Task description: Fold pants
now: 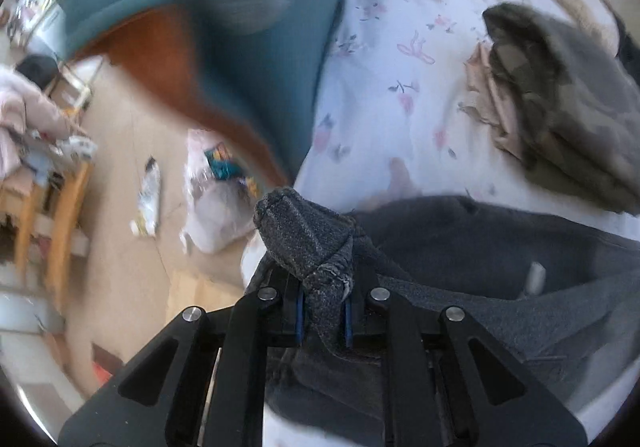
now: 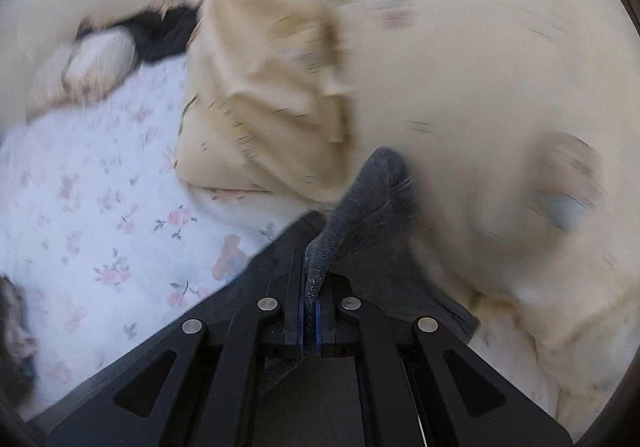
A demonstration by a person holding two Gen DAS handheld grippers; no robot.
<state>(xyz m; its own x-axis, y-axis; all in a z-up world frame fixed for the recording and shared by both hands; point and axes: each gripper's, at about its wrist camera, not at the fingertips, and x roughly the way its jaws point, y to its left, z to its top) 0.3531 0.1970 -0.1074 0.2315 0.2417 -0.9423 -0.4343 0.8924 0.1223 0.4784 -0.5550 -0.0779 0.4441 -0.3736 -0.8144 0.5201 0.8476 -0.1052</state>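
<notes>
- The bed sheet (image 1: 400, 59), white with a small pink flower print, fills most of the left wrist view and the lower left of the right wrist view (image 2: 88, 183).
- A cream quilt (image 2: 460, 67) takes up the upper and right part of the right wrist view, heavily blurred.
- A teal cloth (image 1: 272, 15) hangs over the bed edge in the left wrist view, also blurred, with a reddish-brown surface beside it.
- The pants (image 1: 480, 247), dark grey, lie spread on the sheet close to the camera, with bunched parts raised up to both grippers.
- A heap of olive and grey clothes (image 1: 560, 95) sits on the sheet to the right, well apart from the pants, with a beige cloth (image 1: 488, 103) tucked against it.
- A wooden chair (image 1: 52, 223) stands on the pale floor at the left, with a white plastic bag (image 1: 216, 207) lying near the bed.
- The left gripper (image 1: 324, 315) has its jaws clamped on a thick wad of the pants fabric, which sticks up past the fingertips.
- The right gripper (image 2: 311, 321) has its jaws pressed nearly together on a thin edge of the pants (image 2: 360, 215), which rises in a peak above them.
</notes>
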